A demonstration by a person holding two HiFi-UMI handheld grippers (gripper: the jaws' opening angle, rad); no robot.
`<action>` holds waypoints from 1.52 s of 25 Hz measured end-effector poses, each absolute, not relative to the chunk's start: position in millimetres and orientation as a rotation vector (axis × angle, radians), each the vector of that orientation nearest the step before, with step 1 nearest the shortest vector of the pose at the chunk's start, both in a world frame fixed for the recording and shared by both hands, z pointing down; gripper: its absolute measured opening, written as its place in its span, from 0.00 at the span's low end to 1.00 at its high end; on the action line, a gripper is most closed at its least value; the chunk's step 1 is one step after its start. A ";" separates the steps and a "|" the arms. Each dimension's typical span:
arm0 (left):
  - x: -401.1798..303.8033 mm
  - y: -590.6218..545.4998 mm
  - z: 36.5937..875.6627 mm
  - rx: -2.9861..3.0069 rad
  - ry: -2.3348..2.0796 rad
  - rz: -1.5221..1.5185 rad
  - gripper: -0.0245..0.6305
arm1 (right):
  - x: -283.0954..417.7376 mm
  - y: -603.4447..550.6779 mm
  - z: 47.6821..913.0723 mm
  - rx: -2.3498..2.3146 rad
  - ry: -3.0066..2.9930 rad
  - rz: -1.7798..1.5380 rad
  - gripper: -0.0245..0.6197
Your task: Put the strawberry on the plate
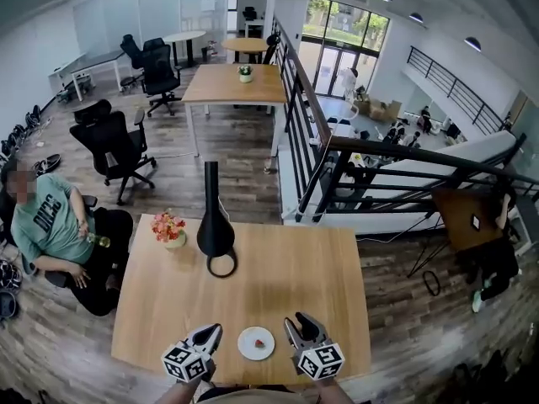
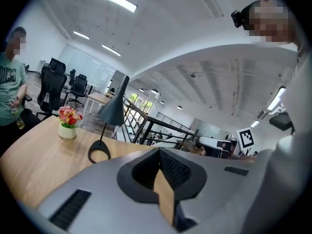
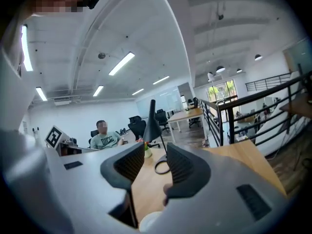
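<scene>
One wooden table [image 1: 295,276], office chairs [image 1: 114,146] beyond; left gripper [image 1: 215,332] closed, right gripper [image 1: 296,319] gaping empty.

We've got bright, even light from the windows [image 1: 349,23] and ceiling strips [image 2: 115,0]; fisheye edges bend, corners black.

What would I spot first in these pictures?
A tall black lamp stands at the far middle of the wooden table, with a small pot of flowers to its left. At the near edge, a white plate with a red strawberry on it sits between the left gripper and the right gripper.
</scene>
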State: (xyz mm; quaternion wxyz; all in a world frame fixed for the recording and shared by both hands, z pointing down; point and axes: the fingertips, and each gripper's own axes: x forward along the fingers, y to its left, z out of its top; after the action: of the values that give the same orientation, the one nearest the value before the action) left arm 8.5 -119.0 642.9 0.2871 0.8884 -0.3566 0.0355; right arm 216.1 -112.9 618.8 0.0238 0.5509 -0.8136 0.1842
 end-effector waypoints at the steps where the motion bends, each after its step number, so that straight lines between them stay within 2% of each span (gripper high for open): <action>1: 6.5 -120.8 632.2 2.391 -0.942 0.073 0.04 | 218.1 -110.6 603.2 1.741 -2.516 0.530 0.27; 8: -16.4 -134.1 579.7 2.493 -0.871 -0.001 0.04 | 193.0 -82.1 532.0 1.731 -2.476 0.151 0.24; 29: -81.2 -135.5 584.3 2.489 -0.854 -0.020 0.04 | 162.3 -60.5 530.8 1.943 -2.299 0.109 0.24; 38: -82.1 -125.6 590.3 2.481 -0.814 0.028 0.04 | 152.8 -53.9 540.2 1.921 -2.210 0.135 0.24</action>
State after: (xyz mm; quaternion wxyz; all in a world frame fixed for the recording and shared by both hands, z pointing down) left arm -82.1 -125.6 590.3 0.2622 0.9169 -0.3007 0.0105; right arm 152.8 -53.9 540.2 0.1049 0.6516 -0.7499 0.0459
